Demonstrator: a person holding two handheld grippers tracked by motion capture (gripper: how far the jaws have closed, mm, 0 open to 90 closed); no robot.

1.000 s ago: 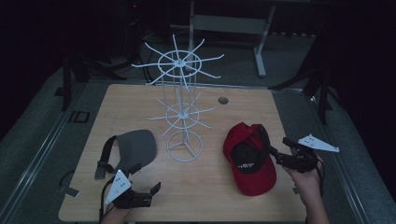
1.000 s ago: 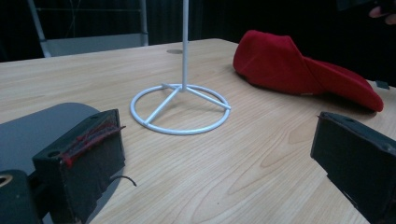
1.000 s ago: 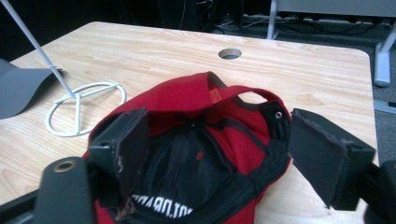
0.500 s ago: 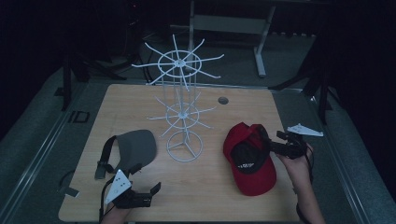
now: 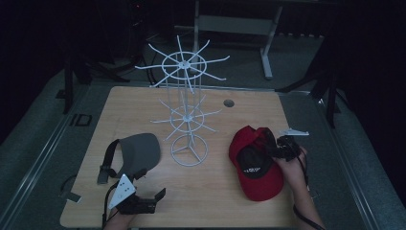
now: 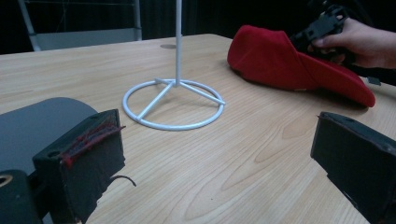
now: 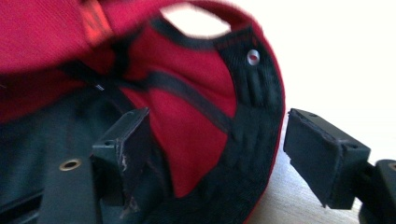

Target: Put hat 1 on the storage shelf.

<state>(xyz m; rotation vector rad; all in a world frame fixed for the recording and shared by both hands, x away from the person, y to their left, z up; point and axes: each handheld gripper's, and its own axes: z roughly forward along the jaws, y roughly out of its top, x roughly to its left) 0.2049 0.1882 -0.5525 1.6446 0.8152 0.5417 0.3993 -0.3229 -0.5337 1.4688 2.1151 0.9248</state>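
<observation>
A red cap [image 5: 258, 184] lies upside down on the right of the table, its dark lining up. My right gripper [image 5: 278, 149] is at the cap's right rim. In the right gripper view the red cap [image 7: 196, 107] has its black-edged rim between the jaws of my right gripper [image 7: 215, 126], one jaw inside and one outside. The jaws have just been opening, and a gap shows beside the rim. A grey cap [image 5: 139, 148] lies at the left. My left gripper [image 5: 151, 184] rests open near the front edge, with nothing between its jaws [image 6: 219, 135].
A white wire rack [image 5: 183, 63] stands mid-table between the caps; its pole [image 6: 178, 42] rises from a ring base. A round hole [image 5: 229, 103] sits in the wooden table [image 5: 220, 201] behind the red cap. The floor around is dark, with stands.
My right gripper has moved left and down from beside the table's right edge onto the red cap's rim. The left gripper has stayed in place.
</observation>
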